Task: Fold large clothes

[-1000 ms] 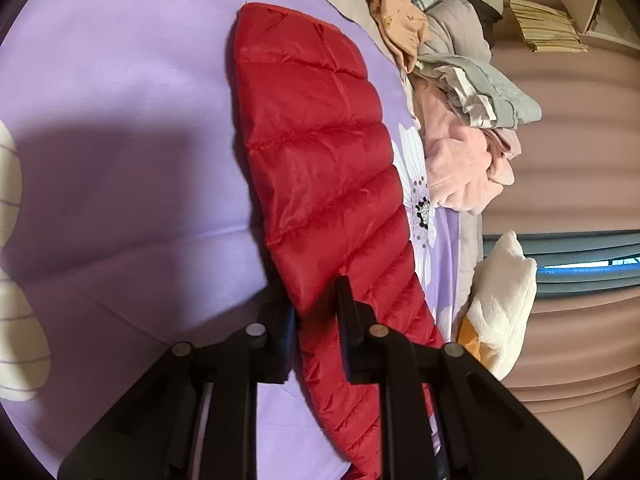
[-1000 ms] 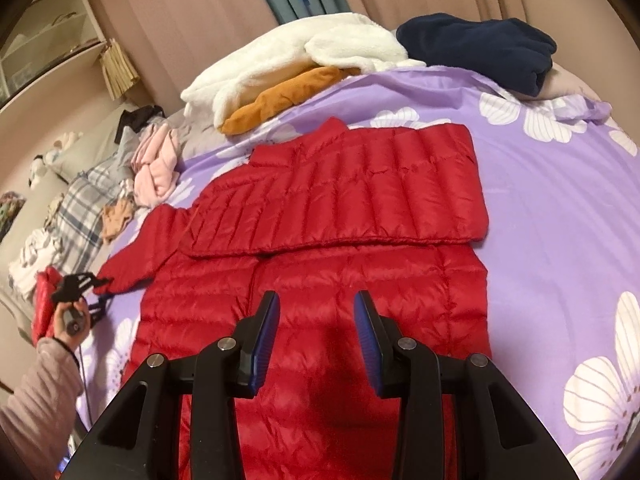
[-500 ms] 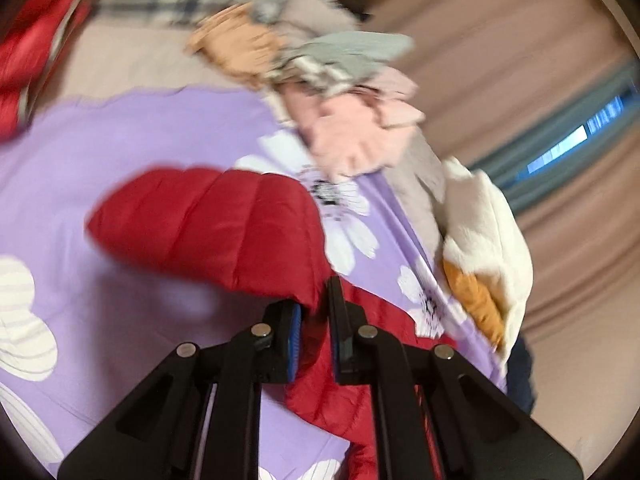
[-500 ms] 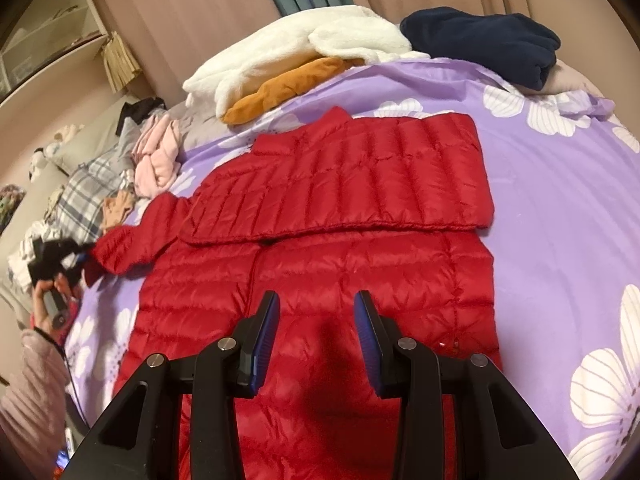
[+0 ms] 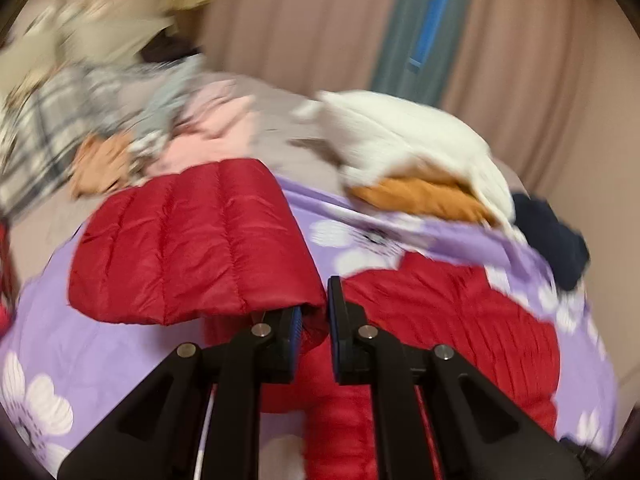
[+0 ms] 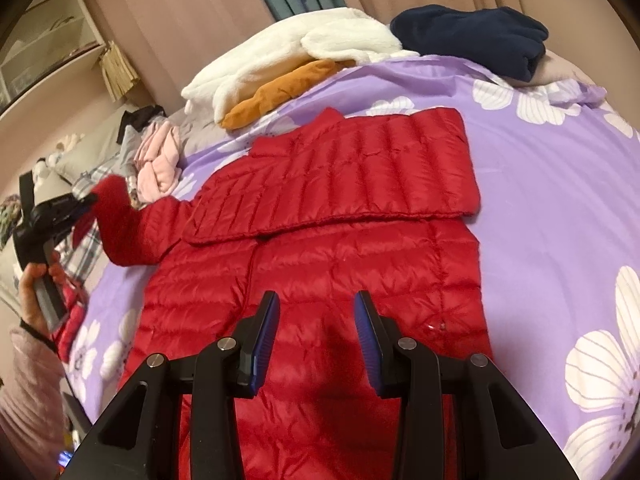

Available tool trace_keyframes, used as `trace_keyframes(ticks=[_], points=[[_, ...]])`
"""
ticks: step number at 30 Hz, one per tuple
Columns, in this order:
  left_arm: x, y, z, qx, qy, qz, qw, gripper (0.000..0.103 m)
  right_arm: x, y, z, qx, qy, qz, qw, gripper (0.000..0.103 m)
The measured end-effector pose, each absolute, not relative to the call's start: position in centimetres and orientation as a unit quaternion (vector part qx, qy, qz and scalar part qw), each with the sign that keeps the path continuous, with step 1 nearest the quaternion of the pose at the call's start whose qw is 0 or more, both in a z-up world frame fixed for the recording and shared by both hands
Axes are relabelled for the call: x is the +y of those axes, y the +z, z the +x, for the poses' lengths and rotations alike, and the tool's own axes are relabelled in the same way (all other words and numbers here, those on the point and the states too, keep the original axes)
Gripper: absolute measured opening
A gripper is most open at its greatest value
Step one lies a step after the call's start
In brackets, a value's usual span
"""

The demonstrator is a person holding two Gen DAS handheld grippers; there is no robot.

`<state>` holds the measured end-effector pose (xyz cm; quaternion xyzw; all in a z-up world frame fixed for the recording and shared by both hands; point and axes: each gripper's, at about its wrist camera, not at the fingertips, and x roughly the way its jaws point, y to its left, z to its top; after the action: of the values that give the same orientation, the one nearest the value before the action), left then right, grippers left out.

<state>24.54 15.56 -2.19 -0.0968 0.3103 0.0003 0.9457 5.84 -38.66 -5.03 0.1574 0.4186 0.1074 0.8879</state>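
Note:
A red quilted down jacket (image 6: 320, 264) lies flat on the purple flowered bedspread (image 6: 560, 208). One sleeve (image 6: 344, 176) is folded across its chest. My left gripper (image 5: 314, 312) is shut on the other sleeve (image 5: 192, 248) and holds it lifted above the bed; it also shows at the far left of the right wrist view (image 6: 60, 208), the sleeve hanging from it. The jacket body (image 5: 448, 320) lies beyond the left gripper to the right. My right gripper (image 6: 316, 332) is open and empty, hovering over the jacket's lower part.
A white fleece on an orange garment (image 6: 288, 60) and a navy garment (image 6: 472, 36) lie at the bed's far edge. A pile of pink, grey and plaid clothes (image 6: 156, 160) lies to the left. Curtains hang behind. A shelf unit (image 6: 52, 40) stands at upper left.
My left gripper has lifted the sleeve off the bed and swung it round toward the jacket body. My right gripper has stayed open, nearly still over the jacket.

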Motion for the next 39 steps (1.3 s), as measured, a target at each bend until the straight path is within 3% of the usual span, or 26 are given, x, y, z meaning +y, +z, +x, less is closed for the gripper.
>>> trace_keyframes(ticks=[6, 7, 9, 14, 15, 18, 23, 28, 34, 39], points=[[6.6, -4.3, 24.1, 0.326, -0.088, 0.016, 0.941, 0.012, -39.7, -5.4, 6.0, 0.420, 0.116, 0.195, 0.879, 0.038], [5.4, -4.7, 24.0, 0.329, -0.097, 0.031, 0.939, 0.012, -39.8, -5.5, 6.3, 0.420, 0.123, 0.208, 0.875, 0.040], [2.8, -6.1, 23.9, 0.344, -0.126, 0.065, 0.928, 0.013, -40.1, -6.0, 7.5, 0.422, 0.139, 0.246, 0.861, 0.058], [-1.4, -9.1, 23.5, 0.380, -0.184, 0.120, 0.899, 0.017, -40.7, -7.1, 10.8, 0.407, 0.162, 0.359, 0.825, 0.059], [-1.7, -9.8, 23.7, 0.395, -0.197, 0.119, 0.890, 0.020, -40.9, -7.5, 11.6, 0.402, 0.175, 0.387, 0.811, 0.059], [-2.0, -11.1, 23.8, 0.425, -0.223, 0.105, 0.871, 0.051, -41.2, -8.3, 13.7, 0.398, 0.184, 0.438, 0.785, 0.060], [-0.1, -11.5, 22.7, 0.436, -0.239, 0.047, 0.866, 0.053, -41.2, -9.5, 17.0, 0.410, 0.187, 0.481, 0.752, 0.063], [5.6, -11.3, 22.0, 0.436, -0.213, -0.059, 0.873, 0.055, -38.5, -7.4, 18.5, 0.417, 0.210, 0.410, 0.783, 0.064], [12.5, -11.4, 23.0, 0.439, -0.113, -0.150, 0.879, 0.055, -29.0, -1.8, 18.2, 0.394, 0.270, 0.158, 0.864, 0.064], [15.3, -12.6, 23.1, 0.443, -0.067, -0.205, 0.870, 0.054, -19.1, -0.8, 19.3, 0.373, 0.295, -0.029, 0.879, 0.064]])
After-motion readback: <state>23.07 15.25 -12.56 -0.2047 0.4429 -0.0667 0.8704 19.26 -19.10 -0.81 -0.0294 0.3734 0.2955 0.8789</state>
